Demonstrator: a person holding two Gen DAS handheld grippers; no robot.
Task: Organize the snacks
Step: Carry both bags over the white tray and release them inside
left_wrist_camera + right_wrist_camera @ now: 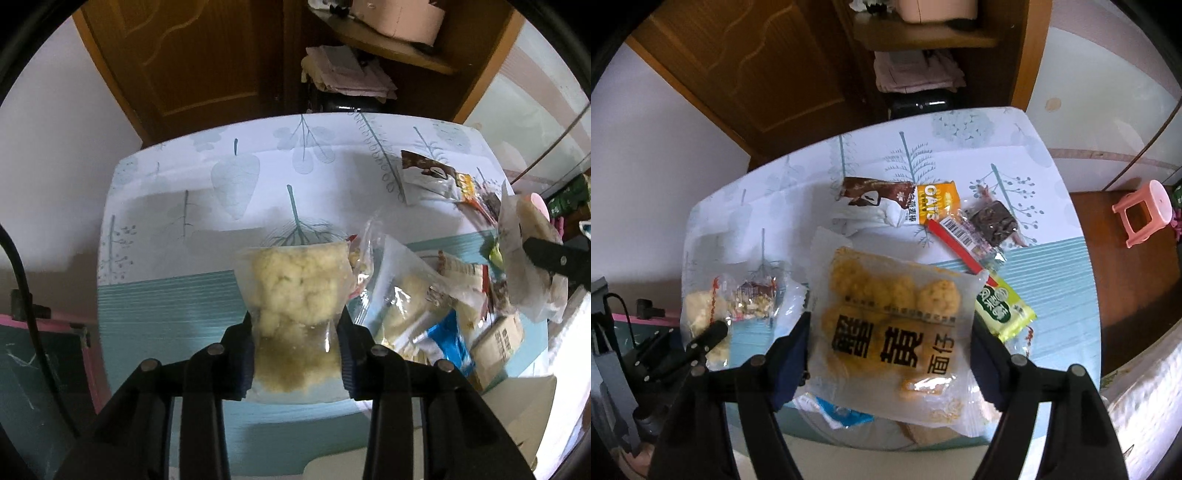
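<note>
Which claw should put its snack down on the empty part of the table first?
Probably the left claw. It grips the clear bag of pale puffed snacks with bare tablecloth just ahead. The right claw holds its biscuit packet above the snack pile.

Wooden door (192, 55), perhaps shelving (923, 35)

The table (1052, 258) wears a cloth with pale leaf and tree prints and a teal striped band. Behind it stands a brown wooden door (192, 62). Beside the door is a wooden shelf (923, 37), and folded pinkish cloths (916, 77) lie under its board. 1 pink plastic stool (1145, 210) stands on the brown floor at the right. A black cable (22, 280) hangs at the left edge.
</note>
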